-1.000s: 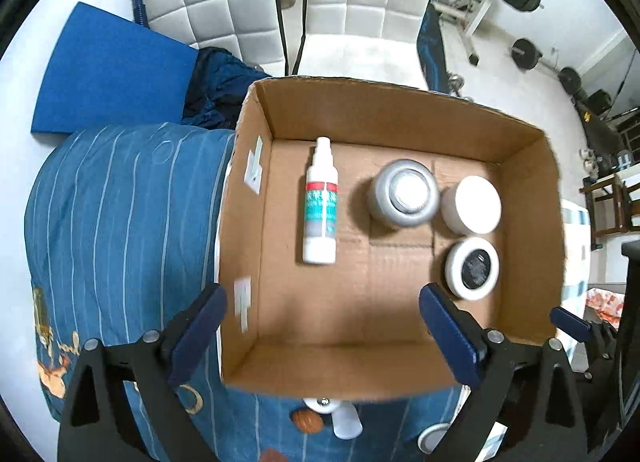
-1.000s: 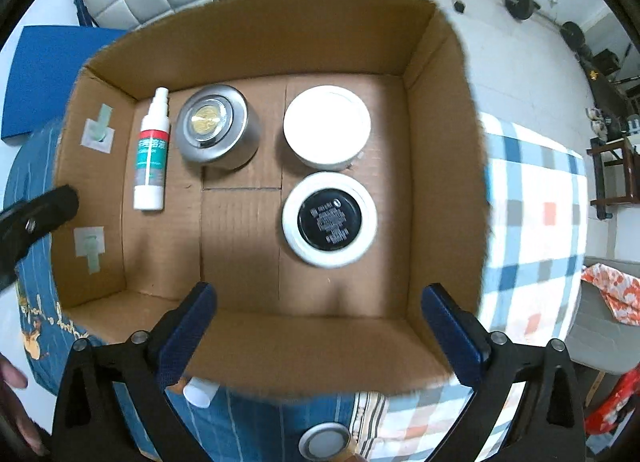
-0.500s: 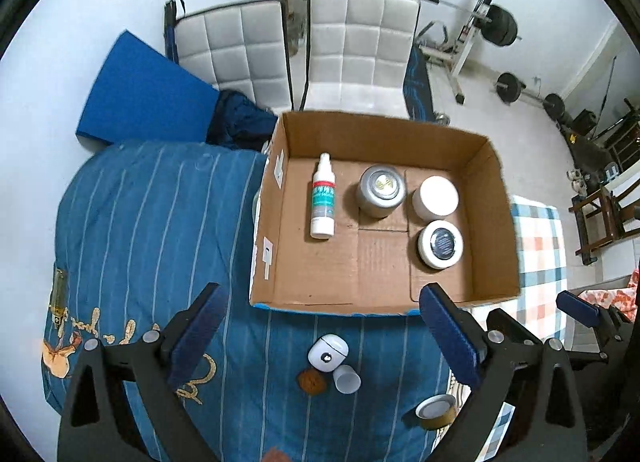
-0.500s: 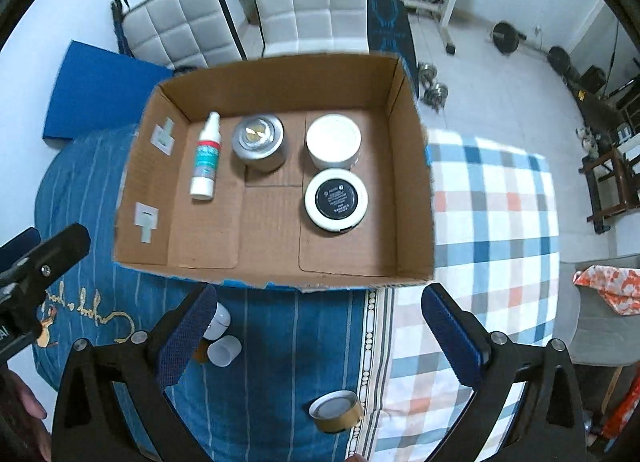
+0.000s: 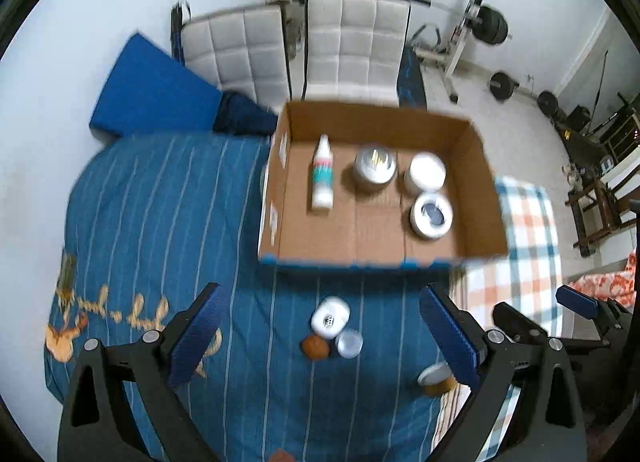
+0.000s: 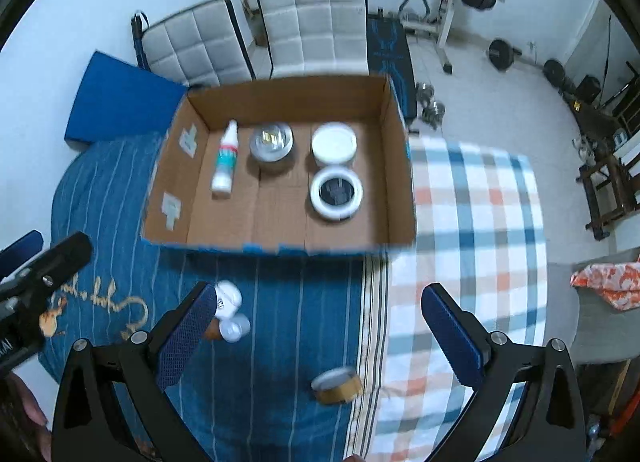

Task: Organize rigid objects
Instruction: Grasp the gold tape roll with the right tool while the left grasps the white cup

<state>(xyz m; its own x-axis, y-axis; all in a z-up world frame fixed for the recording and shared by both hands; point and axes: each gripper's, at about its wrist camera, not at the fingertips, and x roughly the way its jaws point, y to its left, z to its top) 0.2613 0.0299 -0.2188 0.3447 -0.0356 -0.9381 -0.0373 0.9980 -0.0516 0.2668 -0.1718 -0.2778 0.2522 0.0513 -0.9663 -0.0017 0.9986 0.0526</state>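
While both grippers hover above the bed | left gripper: jaws wide apart, empty | right gripper: jaws wide apart, empty | cardboard box: holds spray bottle, three round containers | small items: on bed, near box.
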